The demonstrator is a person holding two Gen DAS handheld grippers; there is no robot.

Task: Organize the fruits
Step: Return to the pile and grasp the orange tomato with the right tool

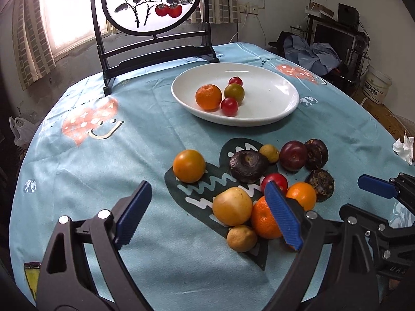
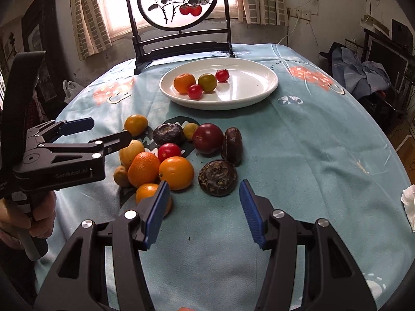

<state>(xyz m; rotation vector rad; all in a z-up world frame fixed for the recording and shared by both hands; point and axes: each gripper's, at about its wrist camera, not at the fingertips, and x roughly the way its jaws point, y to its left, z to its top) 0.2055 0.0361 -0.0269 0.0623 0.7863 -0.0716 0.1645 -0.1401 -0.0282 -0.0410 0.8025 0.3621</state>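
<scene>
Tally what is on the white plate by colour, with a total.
Orange fruit: 1
Small red fruits: 2
Greenish-yellow fruit: 1
Total on the white plate: 4

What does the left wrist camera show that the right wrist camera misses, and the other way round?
Only the left wrist view shows a yellow object at the near table edge and a white plastic bucket on the floor.

Only the right wrist view shows the person's hand gripping the left gripper's handle, and a small orange fruit behind its own left finger.

Both show the white oval plate holding four fruits, the loose fruit pile on the blue tablecloth, the round painted screen, a crumpled white tissue, and both grippers open, empty.
</scene>
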